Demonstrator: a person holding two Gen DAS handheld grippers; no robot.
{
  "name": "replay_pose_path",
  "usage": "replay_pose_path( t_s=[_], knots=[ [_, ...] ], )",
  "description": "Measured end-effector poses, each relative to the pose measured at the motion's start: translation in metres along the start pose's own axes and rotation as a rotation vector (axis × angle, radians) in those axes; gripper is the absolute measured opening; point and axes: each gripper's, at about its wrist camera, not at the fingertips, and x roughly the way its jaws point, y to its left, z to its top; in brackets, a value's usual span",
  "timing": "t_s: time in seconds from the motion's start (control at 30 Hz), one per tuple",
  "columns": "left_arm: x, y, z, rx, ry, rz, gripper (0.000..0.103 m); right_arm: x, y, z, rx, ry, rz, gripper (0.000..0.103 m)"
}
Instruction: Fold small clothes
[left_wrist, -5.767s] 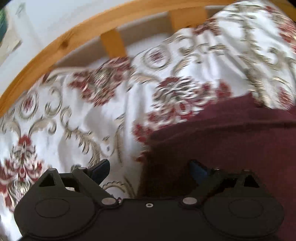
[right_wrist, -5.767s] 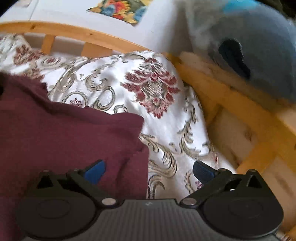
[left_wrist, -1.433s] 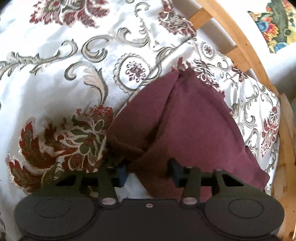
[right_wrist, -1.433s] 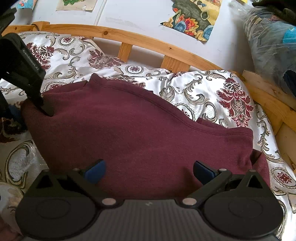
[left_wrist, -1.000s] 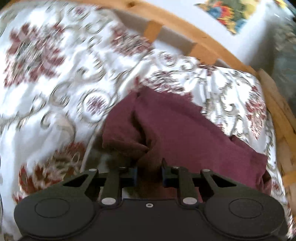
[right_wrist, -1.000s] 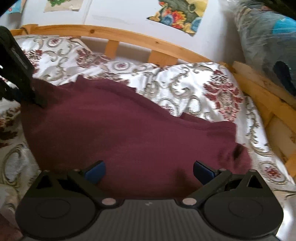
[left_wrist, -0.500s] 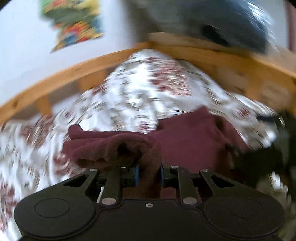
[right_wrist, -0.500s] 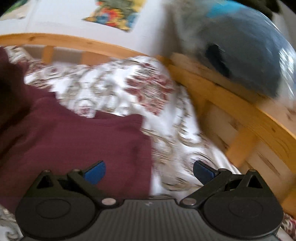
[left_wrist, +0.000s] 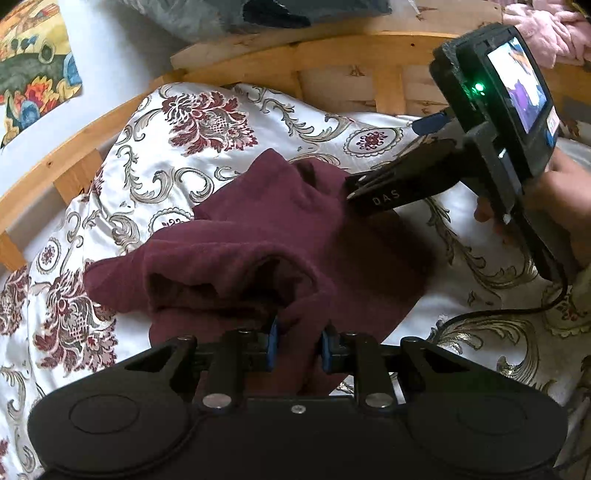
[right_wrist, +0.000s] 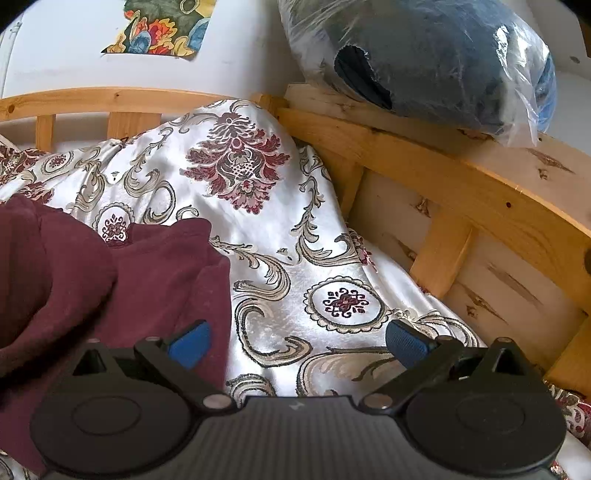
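A maroon garment (left_wrist: 258, 229) lies bunched on a white bedspread (left_wrist: 207, 122) patterned in dark red and gold. In the left wrist view my left gripper (left_wrist: 297, 343) has a lifted fold of the garment between its blue pads. The pads press on the cloth while the jaws are opening slightly. My right gripper (left_wrist: 388, 155), held by a hand (left_wrist: 554, 192), hovers over the garment's far right edge. In the right wrist view the right gripper (right_wrist: 297, 345) is open with only bedspread between its fingers. The garment (right_wrist: 147, 277) lies under its left finger (right_wrist: 188, 343).
A wooden bed rail (right_wrist: 461, 177) curves around the back and right. A plastic-wrapped dark bundle (right_wrist: 424, 55) rests on the rail. A colourful poster (right_wrist: 162, 26) hangs on the white wall. A black cable (left_wrist: 498, 317) trails over the bedspread.
My left gripper closed on the garment's left edge and carried it over towards the right, doubling the cloth. My right gripper slid right, off the middle of the garment to its right edge.
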Motion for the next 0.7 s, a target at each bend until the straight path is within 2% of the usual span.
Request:
replay_pose_path(
  t_s=[0.1,0.2,0.3,0.37,0.5,0.53,0.63,0.7],
  knots=[
    [0.000,0.005,-0.002,-0.039,0.006,-0.021,0.028,-0.002,-0.002,0.001,0.031,-0.037,0.012,0.103],
    [0.001,0.005,-0.004,-0.077,0.005,-0.026,0.037,-0.009,-0.010,0.003,0.105,-0.123,0.054,0.103],
    [-0.002,0.005,-0.009,-0.146,-0.001,-0.051,0.054,-0.010,-0.017,0.006,0.173,-0.173,0.131,0.103],
    [-0.010,0.008,-0.015,-0.195,-0.032,-0.089,0.069,-0.008,-0.021,0.006,0.218,-0.185,0.189,0.103],
    [-0.027,0.019,-0.024,-0.269,-0.100,-0.139,0.078,-0.006,-0.026,0.006,0.326,-0.195,0.379,0.103],
    [-0.031,0.025,-0.026,-0.305,-0.122,-0.140,0.083,-0.005,-0.025,0.007,0.340,-0.199,0.423,0.103],
    [-0.042,0.050,-0.034,-0.449,-0.181,-0.049,0.086,-0.007,-0.016,0.010,0.335,-0.215,0.539,0.103],
    [-0.043,0.070,-0.038,-0.562,-0.185,0.034,0.087,-0.005,-0.011,0.012,0.352,-0.189,0.650,0.103]
  ],
)
